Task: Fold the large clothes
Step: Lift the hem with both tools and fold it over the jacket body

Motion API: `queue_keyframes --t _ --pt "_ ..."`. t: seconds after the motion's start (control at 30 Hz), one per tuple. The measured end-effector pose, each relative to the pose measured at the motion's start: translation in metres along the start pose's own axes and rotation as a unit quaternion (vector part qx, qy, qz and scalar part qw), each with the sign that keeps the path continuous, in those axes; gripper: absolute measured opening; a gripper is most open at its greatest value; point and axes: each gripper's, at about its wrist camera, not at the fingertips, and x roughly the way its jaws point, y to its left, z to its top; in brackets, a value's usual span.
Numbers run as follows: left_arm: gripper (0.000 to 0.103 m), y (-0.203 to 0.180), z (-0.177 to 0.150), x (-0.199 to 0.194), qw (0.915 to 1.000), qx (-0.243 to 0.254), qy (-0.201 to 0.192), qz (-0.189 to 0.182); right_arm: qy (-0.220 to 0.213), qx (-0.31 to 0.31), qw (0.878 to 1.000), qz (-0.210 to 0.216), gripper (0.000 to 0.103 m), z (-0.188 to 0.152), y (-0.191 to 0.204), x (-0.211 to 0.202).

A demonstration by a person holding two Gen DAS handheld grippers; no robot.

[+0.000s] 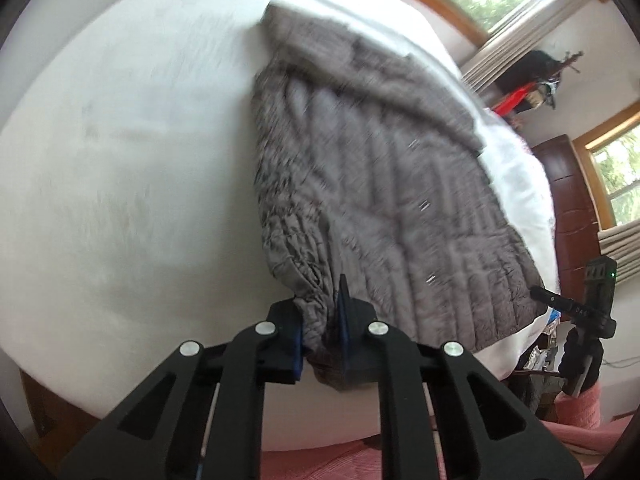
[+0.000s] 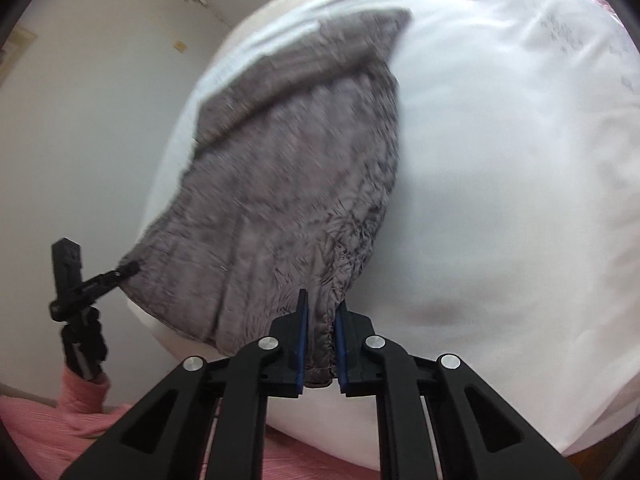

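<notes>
While the grey quilted jacket lies across the white bed, the left hand-held gripper and right hand-held gripper each pinch its near hem at bottom centre.

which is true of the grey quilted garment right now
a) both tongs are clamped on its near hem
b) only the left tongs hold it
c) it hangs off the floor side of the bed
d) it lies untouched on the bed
a: the left tongs and the right tongs each pinch bunched fabric at the near edge of the grey quilted garment, which is spread over the white bed.
</notes>
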Motion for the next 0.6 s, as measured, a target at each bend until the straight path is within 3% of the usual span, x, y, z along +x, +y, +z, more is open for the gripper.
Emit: queue_keyframes --t 0.37,0.6 --pt "0.01 -0.044 0.087 -0.036 0.9961 0.038 -0.069 -0.041 -0.054 -0.039 0.997 0.036 0.011 0.09 0.036 -0.043" --pt "0.01 -0.05 0.161 -0.033 0.9922 0.027 -0.118 -0.03 -0.093 -0.036 0.995 0.032 0.01 0.161 0.036 -0.054"
